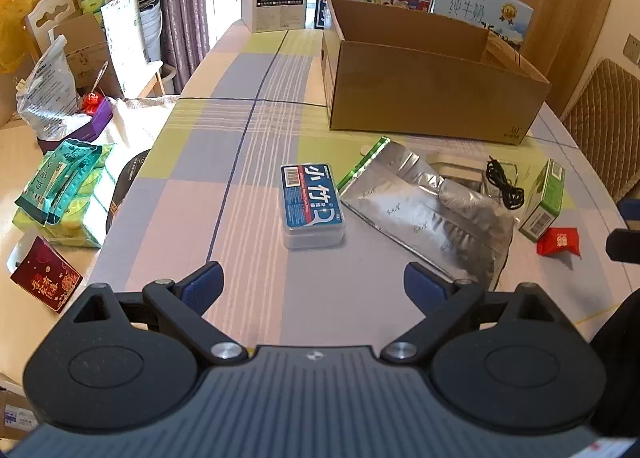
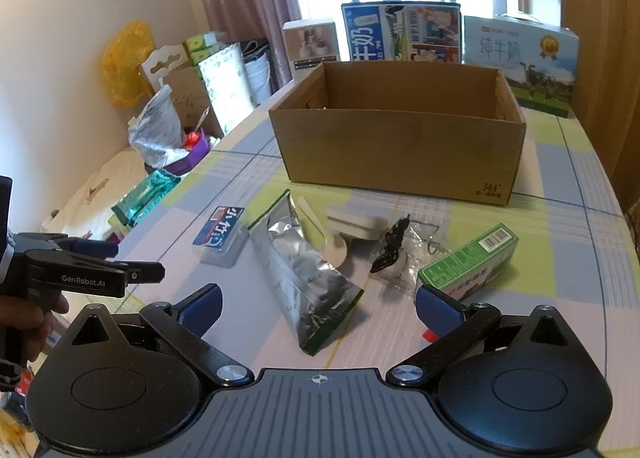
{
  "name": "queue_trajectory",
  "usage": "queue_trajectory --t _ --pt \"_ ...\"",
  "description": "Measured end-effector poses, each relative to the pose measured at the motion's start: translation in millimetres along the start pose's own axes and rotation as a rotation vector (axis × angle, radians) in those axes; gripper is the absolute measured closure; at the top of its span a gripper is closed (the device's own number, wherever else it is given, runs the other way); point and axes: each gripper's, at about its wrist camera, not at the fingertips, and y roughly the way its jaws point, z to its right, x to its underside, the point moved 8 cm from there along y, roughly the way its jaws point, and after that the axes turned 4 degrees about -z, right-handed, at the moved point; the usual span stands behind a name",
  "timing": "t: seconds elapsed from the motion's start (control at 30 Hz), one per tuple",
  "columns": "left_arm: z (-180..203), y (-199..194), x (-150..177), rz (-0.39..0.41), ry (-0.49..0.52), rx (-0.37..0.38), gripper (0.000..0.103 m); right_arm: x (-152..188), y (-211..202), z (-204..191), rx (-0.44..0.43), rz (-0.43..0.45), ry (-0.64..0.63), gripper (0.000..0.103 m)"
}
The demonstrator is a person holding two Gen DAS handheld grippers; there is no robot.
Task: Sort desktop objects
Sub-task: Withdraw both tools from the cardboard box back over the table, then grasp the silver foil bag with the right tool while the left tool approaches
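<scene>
Cardboard box [image 2: 400, 150], one; two claws (both agape) [image 1: 313, 290] [image 2: 318, 310]

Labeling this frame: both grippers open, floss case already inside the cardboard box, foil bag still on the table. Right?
One error: the floss case is not in the cardboard box; the left wrist view shows it on the table, ahead of the open left gripper. The right gripper is open and the foil bag lies on the table.

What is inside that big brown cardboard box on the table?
The cardboard box shows only bare inner walls, with a small pale scrap near its far left corner. Its floor is hidden behind the near wall, so whether anything lies there cannot be told.
</scene>
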Motion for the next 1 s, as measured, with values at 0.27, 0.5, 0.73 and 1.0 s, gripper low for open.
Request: queue_trajectory --t 0.27,0.5,0.73,1.0 --pt "-5 14 0 -0.019 0.03 -0.014 0.008 -5 34 -14 0.005 -0.074 -0.163 0.003" --pt "-7 37 -5 -0.049 0.077 0.002 0.012 -8 74 -31 -0.055 -0.173 -0.376 0.013" --pt "-2 68 -17 -0.066 0.119 0.03 0.014 -17 121 -32 -0.095 -0.24 -0.437 0.026" --pt "0 99 -30 -0.087 0.147 0.031 0.029 -13 158 -38 -0.109 -0.32 -0.508 0.032"
